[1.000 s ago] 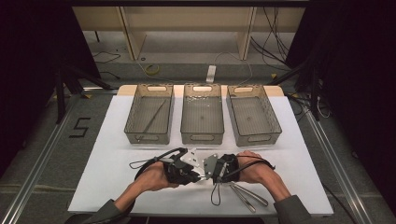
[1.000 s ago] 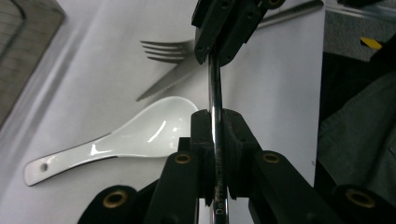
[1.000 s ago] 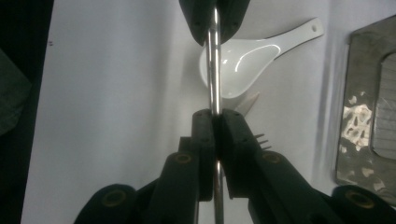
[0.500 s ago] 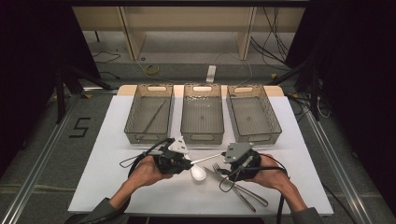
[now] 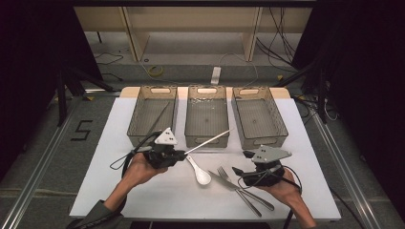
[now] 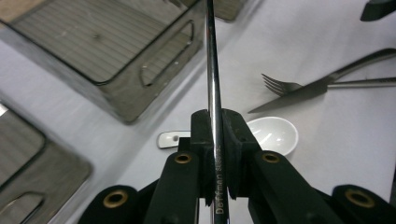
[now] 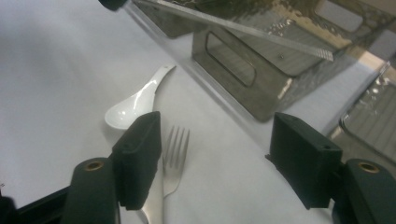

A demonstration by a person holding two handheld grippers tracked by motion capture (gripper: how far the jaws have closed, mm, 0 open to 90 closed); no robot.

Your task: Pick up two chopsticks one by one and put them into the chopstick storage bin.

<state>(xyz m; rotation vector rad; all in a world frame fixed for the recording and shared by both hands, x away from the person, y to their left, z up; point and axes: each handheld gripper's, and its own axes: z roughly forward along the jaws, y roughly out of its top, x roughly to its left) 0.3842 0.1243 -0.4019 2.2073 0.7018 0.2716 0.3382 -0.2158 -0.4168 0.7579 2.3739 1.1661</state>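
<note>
My left gripper [image 5: 184, 155] is shut on a long steel chopstick [image 5: 210, 140], which points up and right toward the middle bin [image 5: 206, 139]. In the left gripper view the chopstick [image 6: 212, 70] runs straight out from between the pressed pads [image 6: 203, 135]. My right gripper [image 5: 239, 171] hovers low at the front right. Its jaws have just been opening and hold nothing. In the right gripper view its gap [image 7: 219, 154] stands over bare table, next to the fork [image 7: 175, 149]. A white spoon [image 5: 200, 174] lies between the two grippers.
Three clear bins stand in a row at the back; the left bin [image 5: 138, 138] holds a thin dark stick. A fork [image 5: 223, 172] and a knife [image 5: 241, 190] lie crossed beside the right gripper. The table's white sheet [image 5: 119, 191] ends near the front.
The grippers were close together at the table's middle and have drawn apart. The left one went left with the chopstick; the right one went right and opened its jaws.
</note>
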